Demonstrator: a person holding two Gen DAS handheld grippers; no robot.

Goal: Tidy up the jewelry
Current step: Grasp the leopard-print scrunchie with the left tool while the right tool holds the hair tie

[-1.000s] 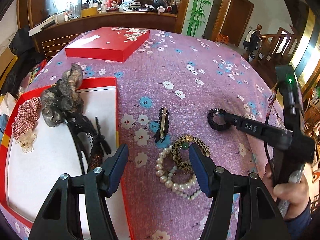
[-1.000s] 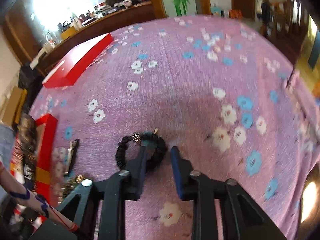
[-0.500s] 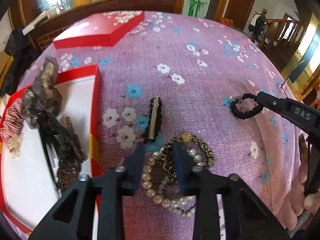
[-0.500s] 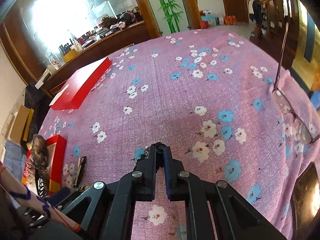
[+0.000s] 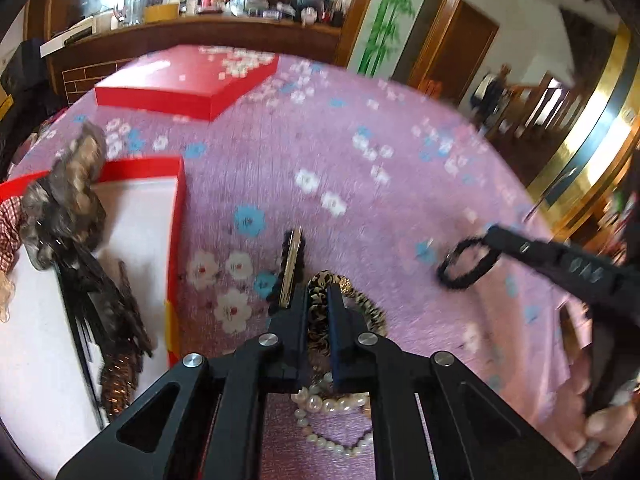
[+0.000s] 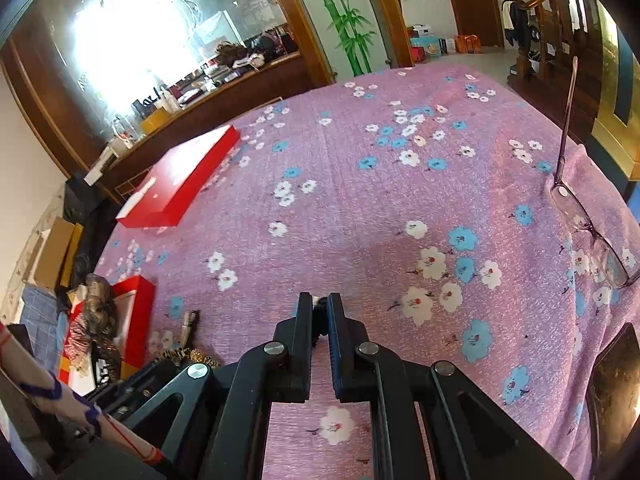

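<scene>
Fingers of the left gripper (image 5: 318, 304) pinch the leopard-print fabric bangle (image 5: 362, 308) on the flowered purple table (image 5: 360, 184), while the right gripper (image 6: 319, 312) grips the black braided bracelet (image 5: 468, 264) aloft, likely bound for the red-rimmed white tray (image 5: 176, 200).

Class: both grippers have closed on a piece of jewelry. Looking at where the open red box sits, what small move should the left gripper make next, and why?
Probably lift and carry left. The left gripper is shut on the leopard bracelet, which still lies on the cloth beside the pearls. The red box, already holding hair pieces, lies just to its left, so a short raise then sideways carry should do it.
</scene>
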